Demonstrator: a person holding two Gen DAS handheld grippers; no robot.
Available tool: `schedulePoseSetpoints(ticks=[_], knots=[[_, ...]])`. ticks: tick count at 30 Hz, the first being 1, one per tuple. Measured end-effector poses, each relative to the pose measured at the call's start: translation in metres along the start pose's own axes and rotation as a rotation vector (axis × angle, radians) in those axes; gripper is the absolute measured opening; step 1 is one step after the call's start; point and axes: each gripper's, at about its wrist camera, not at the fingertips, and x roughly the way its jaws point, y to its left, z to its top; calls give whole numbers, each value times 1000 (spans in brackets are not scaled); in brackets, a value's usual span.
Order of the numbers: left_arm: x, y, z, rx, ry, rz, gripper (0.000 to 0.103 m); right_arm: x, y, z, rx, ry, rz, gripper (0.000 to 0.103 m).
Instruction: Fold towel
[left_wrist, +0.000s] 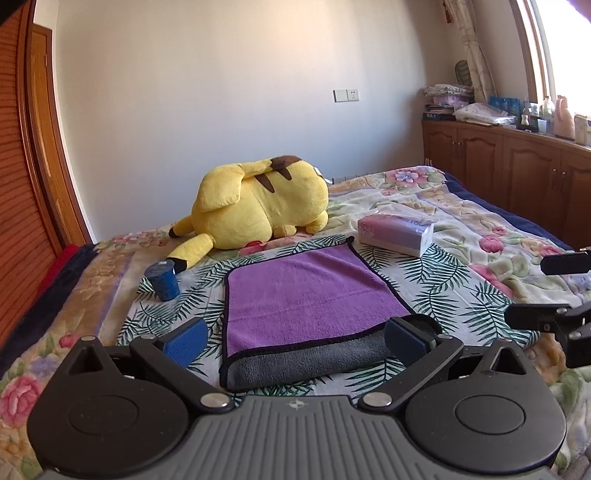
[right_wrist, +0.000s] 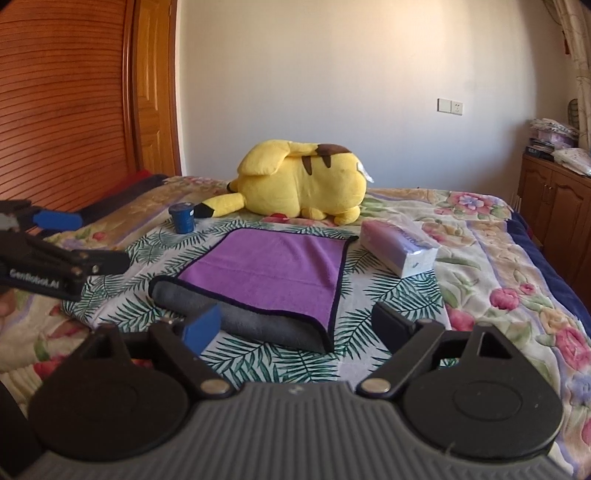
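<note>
A purple towel (left_wrist: 306, 291) with a black hem lies flat on the bed; its near edge is turned over and shows the grey underside (left_wrist: 306, 360). It also shows in the right wrist view (right_wrist: 273, 269), grey flap (right_wrist: 251, 317) nearest. My left gripper (left_wrist: 295, 341) is open and empty, hovering just before the near edge, its fingers straddling the flap. My right gripper (right_wrist: 295, 326) is open and empty, near the towel's near right corner. Each gripper shows in the other's view: the right one (left_wrist: 546, 291), the left one (right_wrist: 77, 243).
A yellow plush toy (left_wrist: 258, 206) lies behind the towel. A blue cup (left_wrist: 164, 280) stands to its left, a tissue pack (left_wrist: 395, 230) to its right. A wooden wardrobe (right_wrist: 66, 110) is on the left, cabinets (left_wrist: 517, 170) on the right.
</note>
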Motion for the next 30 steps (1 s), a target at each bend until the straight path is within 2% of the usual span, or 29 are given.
schedulePoseSetpoints(ticks=[11, 20, 30], knots=[[60, 27, -6, -90, 67, -18, 87, 40, -7, 6, 6, 64, 26, 83], [104, 46, -21, -135, 120, -9, 86, 74, -5, 3, -14, 116, 41, 82], [136, 71, -40, -188, 171, 15, 85, 105, -7, 1, -26, 149, 49, 82]])
